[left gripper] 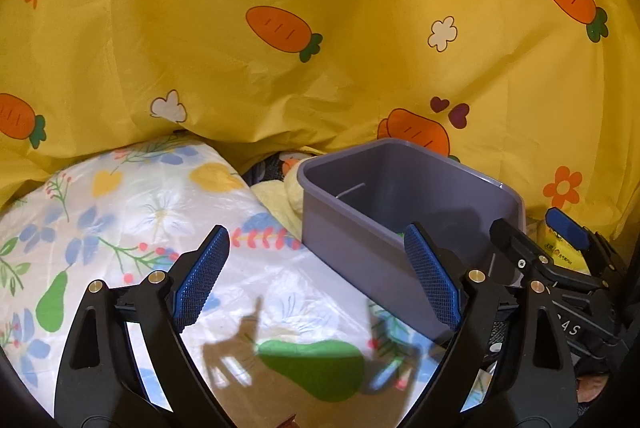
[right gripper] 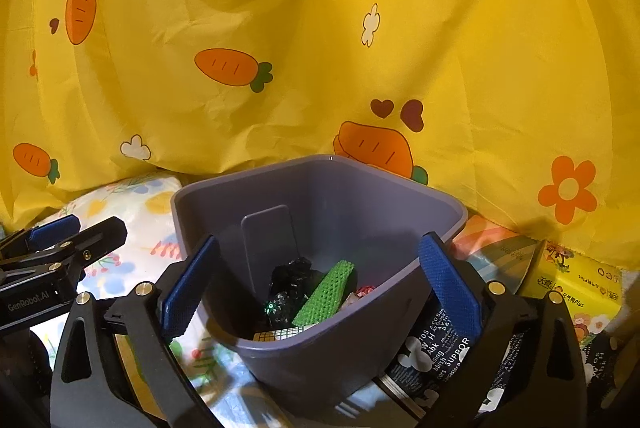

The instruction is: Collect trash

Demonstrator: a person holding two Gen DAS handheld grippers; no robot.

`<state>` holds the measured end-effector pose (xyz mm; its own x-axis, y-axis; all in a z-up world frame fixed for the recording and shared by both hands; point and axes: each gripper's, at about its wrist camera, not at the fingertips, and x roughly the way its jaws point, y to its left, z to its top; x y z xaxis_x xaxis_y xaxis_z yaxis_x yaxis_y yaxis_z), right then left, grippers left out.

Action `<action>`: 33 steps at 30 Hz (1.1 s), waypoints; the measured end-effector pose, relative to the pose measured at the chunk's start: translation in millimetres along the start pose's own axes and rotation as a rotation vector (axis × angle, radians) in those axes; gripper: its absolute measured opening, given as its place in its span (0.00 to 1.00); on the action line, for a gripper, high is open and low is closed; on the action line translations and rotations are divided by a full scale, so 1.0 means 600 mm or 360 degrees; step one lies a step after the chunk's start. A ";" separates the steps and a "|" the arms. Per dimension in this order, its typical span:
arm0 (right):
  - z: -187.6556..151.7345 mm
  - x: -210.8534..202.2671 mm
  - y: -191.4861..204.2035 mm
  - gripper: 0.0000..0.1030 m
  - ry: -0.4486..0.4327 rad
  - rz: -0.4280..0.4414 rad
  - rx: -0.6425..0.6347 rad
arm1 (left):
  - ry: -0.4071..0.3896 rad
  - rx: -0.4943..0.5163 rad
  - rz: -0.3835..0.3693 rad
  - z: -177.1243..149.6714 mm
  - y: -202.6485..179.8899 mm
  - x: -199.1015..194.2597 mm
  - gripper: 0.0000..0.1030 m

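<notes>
Backdrop: yellow cloth (left gripper: 320, 68) printed with orange carrots, flowers and hearts, creased, filling the upper view. Surface: white floral-print plastic cover (left gripper: 132, 212), glossy under overhead light. Beside it, right: yellow tissue pack (right gripper: 576, 288).

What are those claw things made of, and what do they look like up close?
Each tool, left and right, has two black plastic arms with cut-out slots and brass-coloured pins. The fingers carry blue, grid-textured pads. The left tool's body reads "GenRobot.AI" in white. No cables or sleeves show.
</notes>
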<state>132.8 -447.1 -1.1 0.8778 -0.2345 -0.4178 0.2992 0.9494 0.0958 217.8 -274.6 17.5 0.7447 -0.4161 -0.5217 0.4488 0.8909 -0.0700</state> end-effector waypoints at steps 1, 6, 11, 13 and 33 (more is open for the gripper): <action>-0.002 -0.007 0.006 0.94 -0.0007 -0.0005 -0.0013 | -0.0015 -0.0004 0.0016 -0.004 0.004 -0.011 0.88; -0.020 -0.045 0.038 0.95 -0.0035 0.0049 -0.0061 | -0.0071 -0.0057 0.0122 -0.027 0.032 -0.064 0.94; -0.038 -0.080 0.071 0.95 -0.0041 0.0110 -0.0099 | -0.0086 -0.0076 0.0222 -0.056 0.060 -0.110 0.94; -0.047 -0.093 0.085 0.95 -0.0036 0.0118 -0.0114 | -0.0092 -0.0073 0.0252 -0.070 0.068 -0.129 0.94; -0.141 -0.234 0.174 0.95 -0.0027 0.0165 -0.0225 | -0.0137 -0.0127 0.0371 -0.190 0.111 -0.293 0.94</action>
<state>8.9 -297.1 -9.0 0.9078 -0.1361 -0.3967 0.1520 0.9883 0.0088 60.0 -121.4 7.6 0.8644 -0.2086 -0.4575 0.2221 0.9747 -0.0248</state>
